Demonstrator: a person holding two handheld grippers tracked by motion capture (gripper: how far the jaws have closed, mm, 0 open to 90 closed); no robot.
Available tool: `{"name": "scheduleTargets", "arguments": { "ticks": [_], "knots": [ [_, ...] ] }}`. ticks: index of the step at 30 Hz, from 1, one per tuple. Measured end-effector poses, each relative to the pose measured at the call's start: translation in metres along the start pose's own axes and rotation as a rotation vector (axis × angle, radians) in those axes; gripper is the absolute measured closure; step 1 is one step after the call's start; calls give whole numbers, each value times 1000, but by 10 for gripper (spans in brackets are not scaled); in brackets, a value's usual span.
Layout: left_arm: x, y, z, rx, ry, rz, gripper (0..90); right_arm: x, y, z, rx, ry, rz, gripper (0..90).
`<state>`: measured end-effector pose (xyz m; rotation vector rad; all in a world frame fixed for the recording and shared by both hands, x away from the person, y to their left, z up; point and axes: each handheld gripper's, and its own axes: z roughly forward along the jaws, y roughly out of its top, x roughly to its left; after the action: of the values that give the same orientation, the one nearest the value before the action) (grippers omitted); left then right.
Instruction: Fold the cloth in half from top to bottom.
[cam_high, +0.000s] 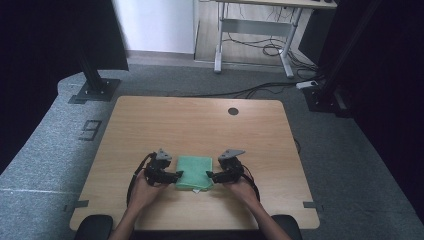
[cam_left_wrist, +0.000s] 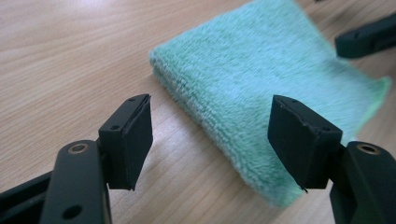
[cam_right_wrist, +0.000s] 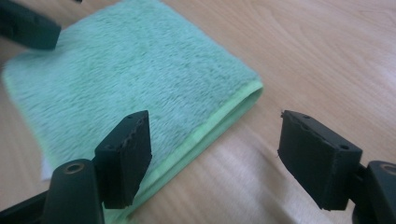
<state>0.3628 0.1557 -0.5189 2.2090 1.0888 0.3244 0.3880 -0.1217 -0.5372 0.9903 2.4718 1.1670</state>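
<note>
The right claw (cam_right_wrist: 215, 154) stands open just above the tabletop (cam_right_wrist: 327, 56), nothing between its jaws. A folded green towel (cam_right_wrist: 126, 70) lies flat, its near corner under the left jaw. The other claw's jaw tip (cam_right_wrist: 28, 30) shows at the far left, over the towel's far edge.

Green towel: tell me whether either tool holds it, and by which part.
Nothing is held. The left tool and right tool both stand open beside the folded green towel, one at each side edge, pads not pressing on it.
</note>
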Motion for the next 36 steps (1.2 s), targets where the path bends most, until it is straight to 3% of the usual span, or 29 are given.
{"name": "scheduleTargets", "arguments": {
  "ticks": [3,11,21,36],
  "knots": [
    [-1,-7,6,31,53,21,305,0,1,6,20,-18,-9,251],
    [-5,-7,13,11,78,66,325,-1,-4,11,37,-47,-31,235],
    [4,4,28,-13,13,11,324,-15,-5,8,42,-75,-8,234],
    [-3,26,50,-29,-6,7,318,-46,-5,3,46,-146,47,239]
  ]
}}
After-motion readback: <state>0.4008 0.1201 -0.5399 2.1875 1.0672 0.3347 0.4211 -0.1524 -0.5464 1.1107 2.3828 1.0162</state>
